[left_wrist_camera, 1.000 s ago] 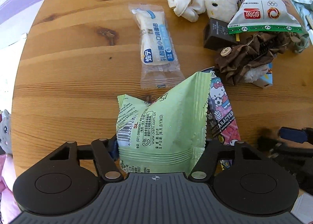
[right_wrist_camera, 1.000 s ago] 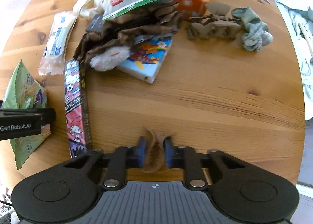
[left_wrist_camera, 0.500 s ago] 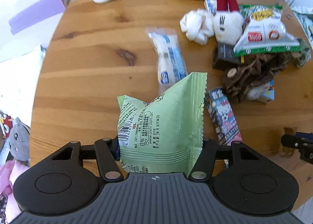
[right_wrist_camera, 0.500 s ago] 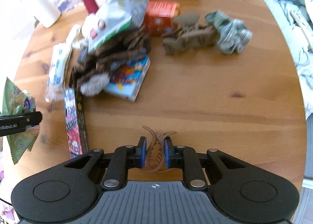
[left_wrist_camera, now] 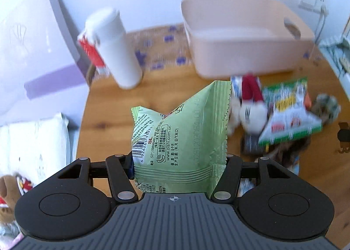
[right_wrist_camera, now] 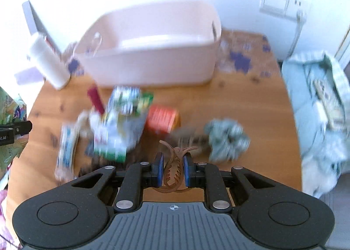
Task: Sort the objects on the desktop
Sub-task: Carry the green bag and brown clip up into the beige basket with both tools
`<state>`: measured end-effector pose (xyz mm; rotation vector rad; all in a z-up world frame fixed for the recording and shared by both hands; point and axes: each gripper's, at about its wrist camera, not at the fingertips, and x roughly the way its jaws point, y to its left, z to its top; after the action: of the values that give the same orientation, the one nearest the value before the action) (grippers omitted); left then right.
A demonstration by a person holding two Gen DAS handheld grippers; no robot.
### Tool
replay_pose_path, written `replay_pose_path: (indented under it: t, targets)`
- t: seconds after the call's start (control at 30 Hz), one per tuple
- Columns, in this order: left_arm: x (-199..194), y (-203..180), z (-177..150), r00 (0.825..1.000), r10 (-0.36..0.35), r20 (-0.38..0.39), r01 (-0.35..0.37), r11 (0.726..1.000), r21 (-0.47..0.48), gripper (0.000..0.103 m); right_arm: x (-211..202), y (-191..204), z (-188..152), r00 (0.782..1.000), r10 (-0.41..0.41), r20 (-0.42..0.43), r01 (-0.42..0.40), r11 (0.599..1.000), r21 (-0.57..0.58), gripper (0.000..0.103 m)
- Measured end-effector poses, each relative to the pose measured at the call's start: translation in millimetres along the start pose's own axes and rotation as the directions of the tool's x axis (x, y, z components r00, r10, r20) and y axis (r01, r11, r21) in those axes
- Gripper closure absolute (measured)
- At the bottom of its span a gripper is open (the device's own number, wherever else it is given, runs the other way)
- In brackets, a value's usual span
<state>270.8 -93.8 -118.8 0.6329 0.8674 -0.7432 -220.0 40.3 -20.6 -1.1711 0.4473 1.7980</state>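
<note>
Snack bag (left_wrist_camera: 179, 140) sits clamped in your left hand-held gripper (left_wrist_camera: 178, 162); your right hand-held gripper (right_wrist_camera: 174, 169) pinches a brown hair claw (right_wrist_camera: 174, 167) above the desk (right_wrist_camera: 251, 175).

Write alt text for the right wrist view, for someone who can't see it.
The right gripper holds a brown hair clip above a round wooden table. Blurred beyond it: a snack pile, a green scrunchie and a pink bin.
</note>
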Motion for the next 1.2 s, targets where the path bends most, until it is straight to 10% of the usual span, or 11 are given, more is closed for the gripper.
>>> replay_pose_path:
  t: [0.6,1.2]
  targets:
    - [11,-49,155,0.967,-0.098,0.237,0.061,0.986,0.157,0.044,30,-10,159,0.98,0.028,0.199,-0.029,1.0,0.001,0.086]
    - [133,-118,200,0.981,-0.196,0.001,0.193,0.967,0.166,0.043,146,21,205,0.996,0.048,0.073,-0.047,0.999,-0.003,0.086]
